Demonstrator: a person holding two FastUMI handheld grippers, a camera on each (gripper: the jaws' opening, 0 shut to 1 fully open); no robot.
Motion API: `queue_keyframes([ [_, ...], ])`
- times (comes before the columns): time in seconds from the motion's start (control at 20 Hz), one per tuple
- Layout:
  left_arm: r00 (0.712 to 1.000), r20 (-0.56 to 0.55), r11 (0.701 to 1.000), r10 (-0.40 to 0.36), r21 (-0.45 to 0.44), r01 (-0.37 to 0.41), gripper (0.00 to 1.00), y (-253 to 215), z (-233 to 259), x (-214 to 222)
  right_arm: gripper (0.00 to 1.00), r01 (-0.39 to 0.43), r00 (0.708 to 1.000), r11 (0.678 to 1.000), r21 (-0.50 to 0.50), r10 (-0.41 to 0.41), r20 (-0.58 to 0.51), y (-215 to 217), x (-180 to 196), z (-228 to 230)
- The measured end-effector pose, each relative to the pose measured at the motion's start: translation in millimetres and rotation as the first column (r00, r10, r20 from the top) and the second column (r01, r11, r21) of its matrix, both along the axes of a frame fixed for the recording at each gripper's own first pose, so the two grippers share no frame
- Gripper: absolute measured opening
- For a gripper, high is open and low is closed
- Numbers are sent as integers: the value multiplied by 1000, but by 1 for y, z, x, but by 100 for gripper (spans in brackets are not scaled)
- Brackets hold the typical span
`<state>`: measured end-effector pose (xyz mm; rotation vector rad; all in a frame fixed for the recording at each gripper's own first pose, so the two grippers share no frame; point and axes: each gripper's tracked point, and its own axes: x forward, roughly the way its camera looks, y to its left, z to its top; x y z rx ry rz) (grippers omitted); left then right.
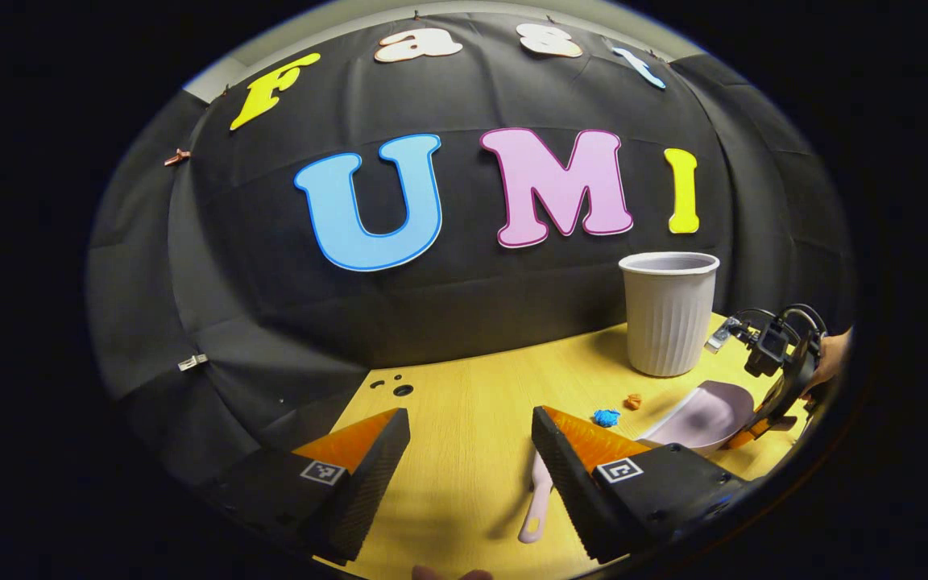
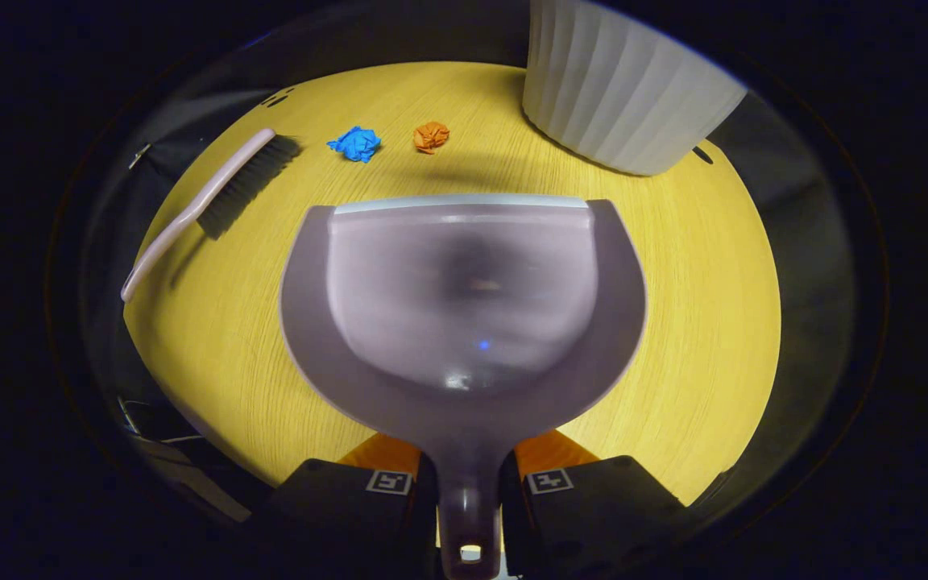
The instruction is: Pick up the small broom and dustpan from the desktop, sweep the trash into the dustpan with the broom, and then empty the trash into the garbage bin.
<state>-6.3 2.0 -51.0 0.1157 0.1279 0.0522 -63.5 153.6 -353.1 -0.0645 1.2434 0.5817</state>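
Observation:
In the right gripper view my right gripper [image 2: 468, 491] is shut on the handle of the pale lilac dustpan [image 2: 464, 314], whose open lip faces a blue paper wad [image 2: 356, 143] and an orange paper wad [image 2: 431, 135]. The small broom [image 2: 210, 201] lies on the desktop to the left, bristles toward the wads. In the left gripper view my left gripper [image 1: 472, 451] stands open above the desk, with the broom's handle [image 1: 536, 507] just beside its right finger. Farther right there I see the dustpan [image 1: 706, 416], the right gripper [image 1: 782, 362] holding it, and both wads [image 1: 606, 417].
A ribbed grey garbage bin [image 1: 668, 310] stands at the back right of the yellow wooden desktop [image 1: 464, 403]; it is close beyond the dustpan [image 2: 625, 89]. Small dark holes [image 1: 402, 390] mark the desk's far left corner. A hand [image 1: 830, 358] holds the right gripper.

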Motion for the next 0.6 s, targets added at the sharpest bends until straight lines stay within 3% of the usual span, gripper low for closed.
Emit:
queue_keyframes([
  [0.2, 993, -118, 999, -28, 29, 32, 97, -19, -27, 9, 41, -22, 998, 998, 63, 18, 59, -19, -11, 27],
  [0.3, 974, -221, 997, -49, 40, 59, 97, -28, -51, 18, 37, -14, 997, 997, 79, 8, 74, -32, -18, 34],
  [0.4, 939, -335, 995, -79, 23, 92, 97, -38, -79, 26, 37, -16, 996, 997, 81, 9, 84, -47, -26, 39],
  [0.5, 886, -448, 992, -122, -13, 129, 97, -51, -110, 34, 37, -26, 995, 998, 63, 20, 100, -65, -34, 40],
  [0.55, 858, -495, 990, -138, -32, 141, 96, -56, -123, 38, 41, -28, 995, 998, 58, 22, 102, -73, -38, 41],
  [0.6, 832, -534, 988, -151, -50, 147, 95, -61, -136, 42, 37, -22, 995, 998, 57, 16, 102, -80, -41, 40],
])
